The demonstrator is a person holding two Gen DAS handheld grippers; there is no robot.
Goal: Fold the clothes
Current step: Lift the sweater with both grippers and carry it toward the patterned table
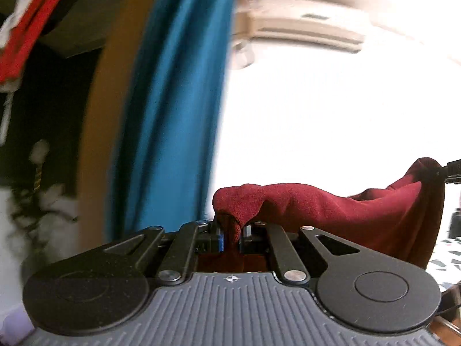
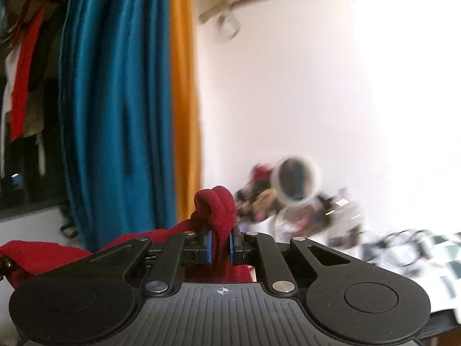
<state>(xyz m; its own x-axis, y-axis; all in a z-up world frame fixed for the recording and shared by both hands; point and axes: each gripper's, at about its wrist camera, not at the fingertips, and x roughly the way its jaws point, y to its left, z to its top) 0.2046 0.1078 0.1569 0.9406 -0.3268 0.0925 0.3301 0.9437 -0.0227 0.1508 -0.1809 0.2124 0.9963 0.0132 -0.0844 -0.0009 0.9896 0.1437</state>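
A dark red garment (image 1: 331,210) hangs stretched in the air between my two grippers. My left gripper (image 1: 230,238) is shut on one bunched corner of it, low in the left wrist view. The cloth runs right to the other gripper (image 1: 449,170), seen at that view's right edge. In the right wrist view my right gripper (image 2: 221,246) is shut on the other bunched corner of the red garment (image 2: 216,210). The cloth trails left to the left gripper's tip (image 2: 7,263).
A blue curtain (image 1: 178,101) and a yellow strip (image 2: 184,101) hang ahead. Clothes hang in a dark wardrobe (image 2: 26,86) at left. An air conditioner (image 1: 302,28) is high on the white wall. A cluttered surface (image 2: 302,207) lies at right.
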